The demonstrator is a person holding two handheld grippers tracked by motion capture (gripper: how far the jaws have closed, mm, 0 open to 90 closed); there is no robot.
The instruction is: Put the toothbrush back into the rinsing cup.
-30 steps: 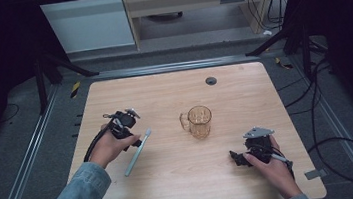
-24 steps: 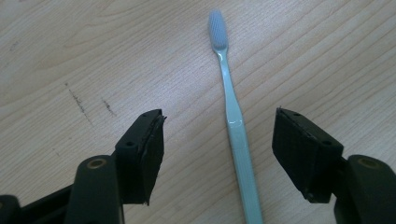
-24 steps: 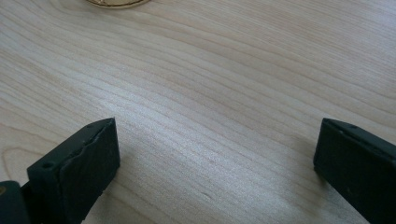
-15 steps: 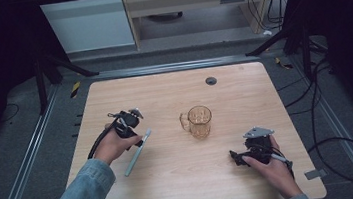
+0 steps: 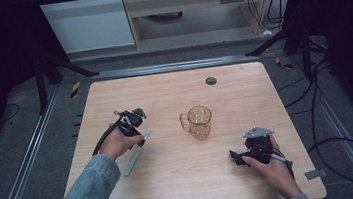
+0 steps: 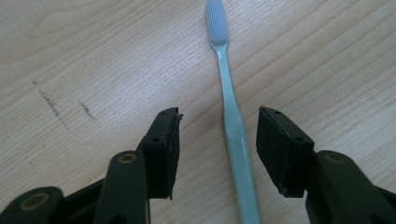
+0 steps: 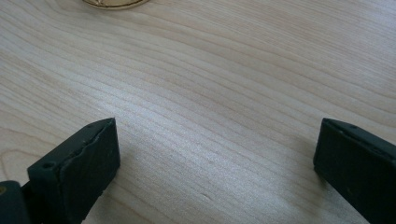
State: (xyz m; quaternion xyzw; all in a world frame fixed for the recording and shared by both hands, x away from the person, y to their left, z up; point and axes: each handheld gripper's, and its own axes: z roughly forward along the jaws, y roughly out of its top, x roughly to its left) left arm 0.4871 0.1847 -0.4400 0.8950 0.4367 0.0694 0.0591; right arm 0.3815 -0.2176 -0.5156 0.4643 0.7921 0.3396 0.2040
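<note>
wooden table: toothbrush between left tool jaws (closing, untouched)

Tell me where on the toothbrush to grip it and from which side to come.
Grip the toothbrush on its flat handle, about midway, well below the bristled head. Come straight down from above, one jaw on each long edge: it lies flat on the table, so only its narrow sides are free. The left gripper already straddles it and has just been closing, pads not yet touching.

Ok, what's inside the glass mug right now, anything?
The glass mug looks empty from the high view: only its amber-tinted wall and the table show through. The toothbrush still lies on the wood between the left gripper's closing jaws, untouched.
</note>
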